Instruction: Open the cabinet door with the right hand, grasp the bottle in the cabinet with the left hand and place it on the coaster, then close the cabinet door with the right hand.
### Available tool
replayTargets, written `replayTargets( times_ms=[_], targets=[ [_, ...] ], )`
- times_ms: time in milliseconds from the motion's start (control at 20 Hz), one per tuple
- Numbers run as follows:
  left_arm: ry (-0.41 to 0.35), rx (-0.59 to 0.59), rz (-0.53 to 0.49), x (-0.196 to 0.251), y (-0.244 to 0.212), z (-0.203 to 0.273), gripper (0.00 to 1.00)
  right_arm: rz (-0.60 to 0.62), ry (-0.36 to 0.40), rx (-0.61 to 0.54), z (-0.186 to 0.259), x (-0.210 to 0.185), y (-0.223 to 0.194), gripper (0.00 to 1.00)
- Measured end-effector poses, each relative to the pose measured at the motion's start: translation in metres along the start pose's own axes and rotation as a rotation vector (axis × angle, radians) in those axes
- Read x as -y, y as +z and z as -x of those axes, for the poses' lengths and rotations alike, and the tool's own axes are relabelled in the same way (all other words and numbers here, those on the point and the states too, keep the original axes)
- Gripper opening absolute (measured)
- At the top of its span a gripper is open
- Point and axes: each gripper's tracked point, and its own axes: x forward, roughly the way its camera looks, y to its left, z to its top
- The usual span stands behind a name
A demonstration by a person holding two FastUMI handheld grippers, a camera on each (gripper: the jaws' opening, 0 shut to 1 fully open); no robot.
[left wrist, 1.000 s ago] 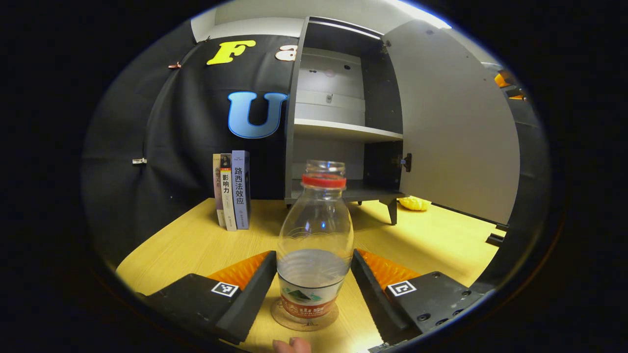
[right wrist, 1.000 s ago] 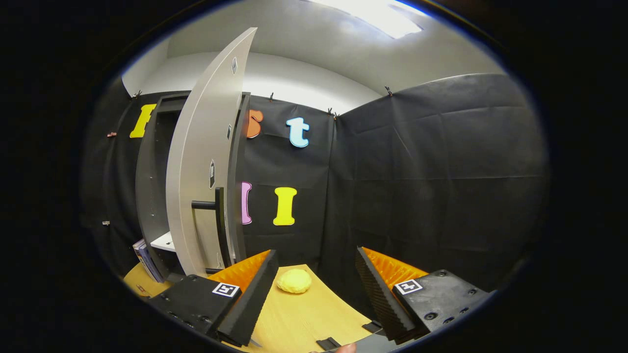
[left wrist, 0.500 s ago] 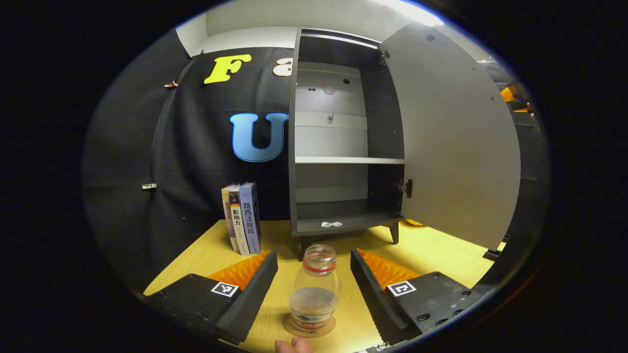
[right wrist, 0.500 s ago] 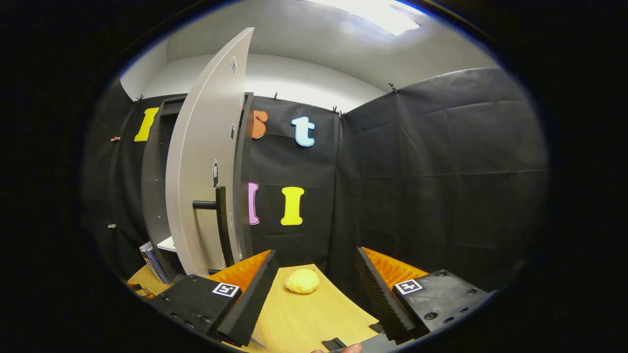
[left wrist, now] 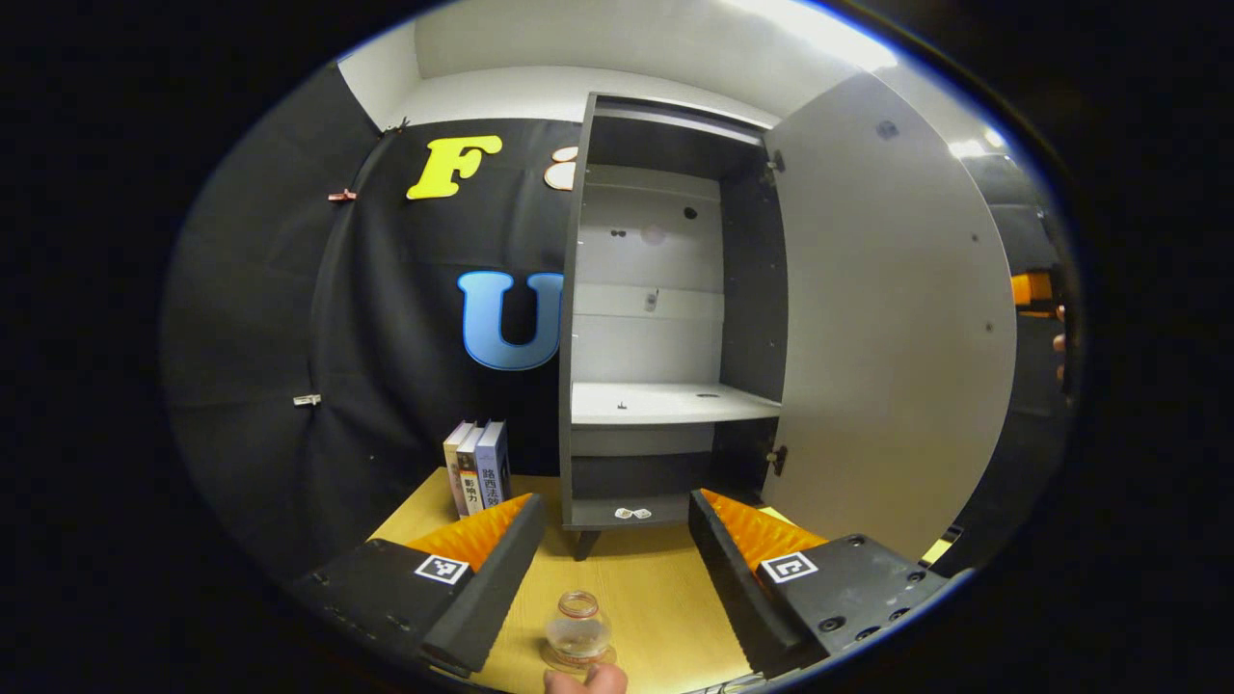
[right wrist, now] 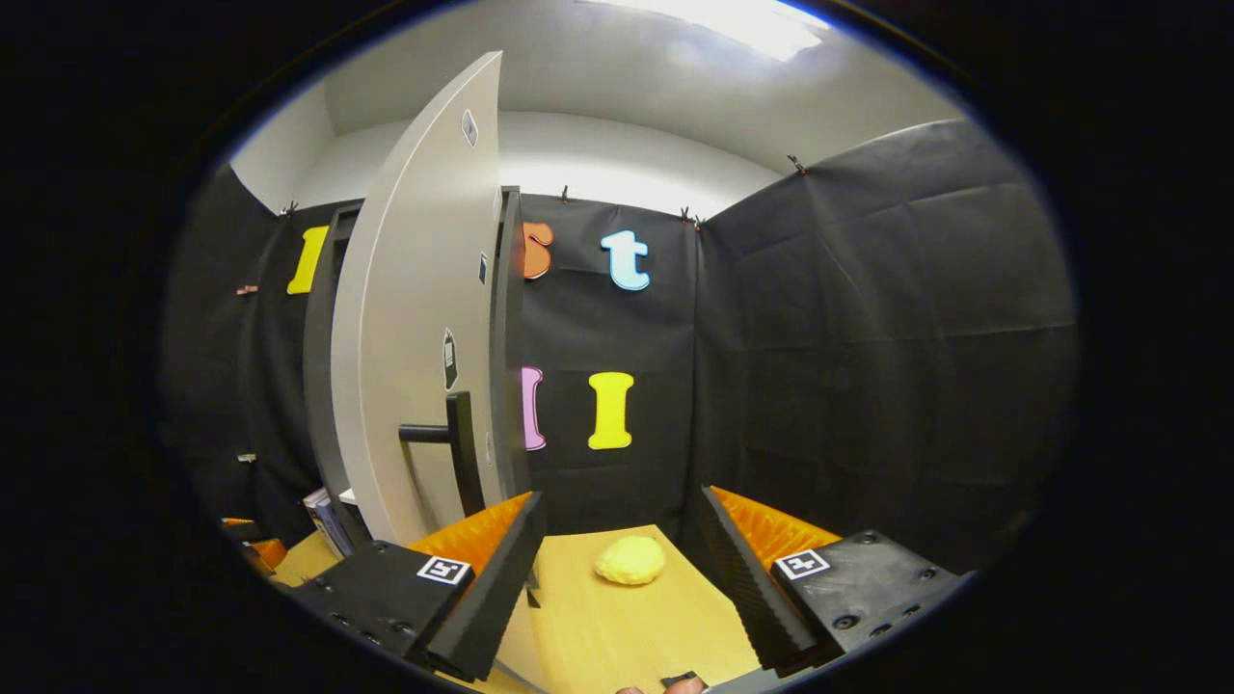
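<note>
In the left gripper view a clear bottle (left wrist: pixel 577 627) with a red neck ring stands upright on a round coaster (left wrist: pixel 552 661) on the table, low in the frame. My left gripper (left wrist: pixel 612 559) is open, raised well above and behind the bottle, touching nothing. The dark cabinet (left wrist: pixel 656 318) stands ahead with its grey door (left wrist: pixel 892 318) swung wide to the right. In the right gripper view my right gripper (right wrist: pixel 617 564) is open and holds nothing. The door (right wrist: pixel 415 318) with its dark handle (right wrist: pixel 453 443) is seen edge-on to its left.
Three books (left wrist: pixel 477 467) stand left of the cabinet. A yellow lump (right wrist: pixel 630 560) lies on the wooden table (right wrist: pixel 617 627) ahead of the right gripper. Two small white bits (left wrist: pixel 631 513) lie on the cabinet floor. A fingertip (left wrist: pixel 585 680) shows at the bottom edge.
My left gripper has let go of the bottle and drawn up and back; the bottle stays on the coaster and looks much smaller. My right gripper has drifted slightly towards the door.
</note>
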Motion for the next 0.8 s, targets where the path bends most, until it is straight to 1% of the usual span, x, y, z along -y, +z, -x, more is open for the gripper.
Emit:
replayTargets(
  times_ms=[50,100,200,300,350,400,450,550,600,650,800],
  targets=[
    [0.015,-0.001,-0.003,0.0,0.009,0.002,0.92,-0.001,0.002,0.001,0.0,0.001,0.0,0.98],
    [0.023,0.007,-0.012,-0.001,0.02,0.002,0.94,0.001,0.006,0.009,0.001,0.002,0.004,0.96],
    [0.026,0.019,-0.025,0.002,0.035,0.002,0.94,0.004,0.011,0.01,0.0,0.001,0.003,0.96],
    [0.026,0.026,-0.025,0.002,0.041,0.001,0.92,0.005,0.024,0.002,0.0,-0.008,0.0,0.96],
    [0.025,0.03,-0.024,0.003,0.044,0.0,0.94,0.005,0.023,0.006,0.002,-0.008,0.001,0.98],
    [0.027,0.033,-0.027,0.003,0.047,-0.001,0.94,0.01,0.024,0.001,0.001,-0.009,0.0,0.96],
    [0.029,0.038,-0.032,0.002,0.049,-0.001,0.92,0.007,0.026,0.0,0.002,-0.011,0.0,0.95],
    [0.024,0.046,-0.043,0.003,0.052,-0.001,0.92,-0.008,0.038,-0.011,0.005,-0.019,-0.002,0.95],
    [0.021,0.044,-0.046,0.003,0.052,-0.001,0.94,-0.011,0.045,-0.015,0.006,-0.024,-0.003,0.9],
    [0.021,0.045,-0.047,0.003,0.052,0.0,0.94,-0.014,0.052,-0.014,0.007,-0.029,-0.004,0.96],
    [0.013,0.046,-0.037,0.003,0.054,0.004,0.94,-0.021,0.079,-0.019,0.011,-0.047,-0.006,0.97]
  ],
)
